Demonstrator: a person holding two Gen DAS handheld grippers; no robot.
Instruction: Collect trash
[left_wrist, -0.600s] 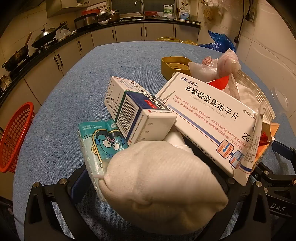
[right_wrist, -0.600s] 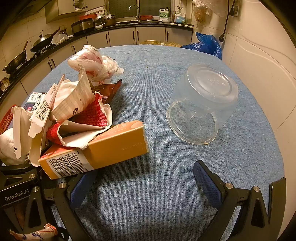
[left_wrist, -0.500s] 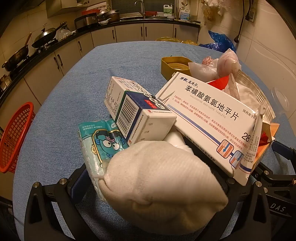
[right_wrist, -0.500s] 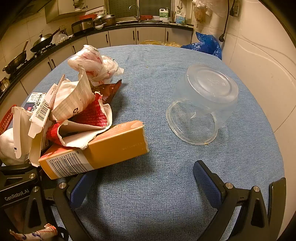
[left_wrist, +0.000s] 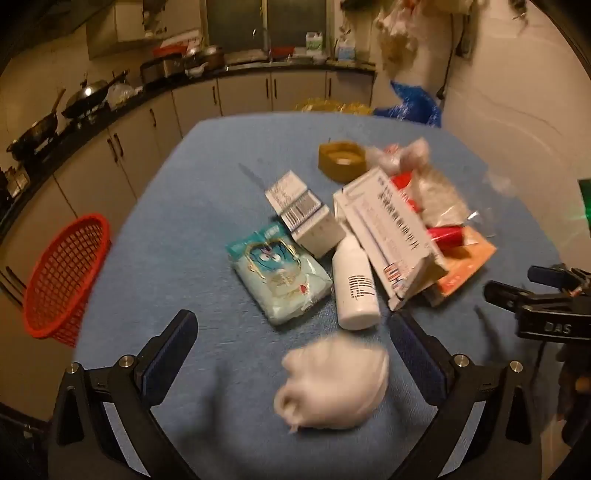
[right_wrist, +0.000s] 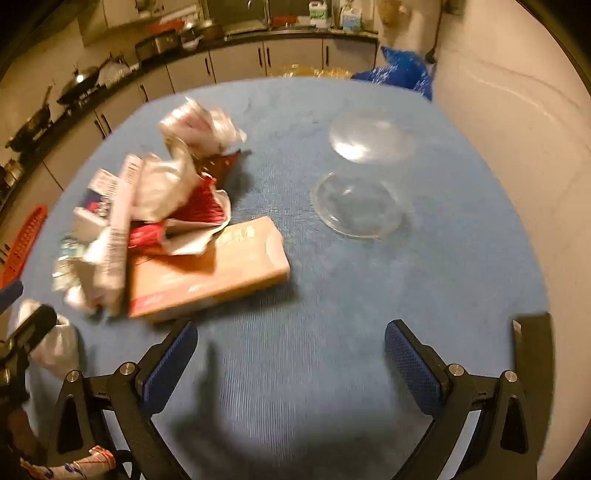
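1. A red basket (left_wrist: 64, 275) stands off the tabletop's (left_wrist: 177, 236) left edge.
2. The left gripper (left_wrist: 291, 349) hangs over the near edge, jaws spread wide and holding nothing; a crumpled white wad (left_wrist: 334, 387) lies on the cloth between its fingers, untouched.
3. Mid-tabletop lies the trash heap: a blue tissue pack (left_wrist: 282, 271), a white bottle (left_wrist: 356, 282), a barcode carton (left_wrist: 308, 216), a long white medicine box (left_wrist: 388, 229) and an orange box (right_wrist: 210, 271).
4. Toward the far edge sits a yellow lid (left_wrist: 341, 160).
5. The right gripper (right_wrist: 290, 356) is also fully spread and empty, above bare cloth.
6. A clear plastic tub (right_wrist: 364, 177) lies on its side near the right edge.
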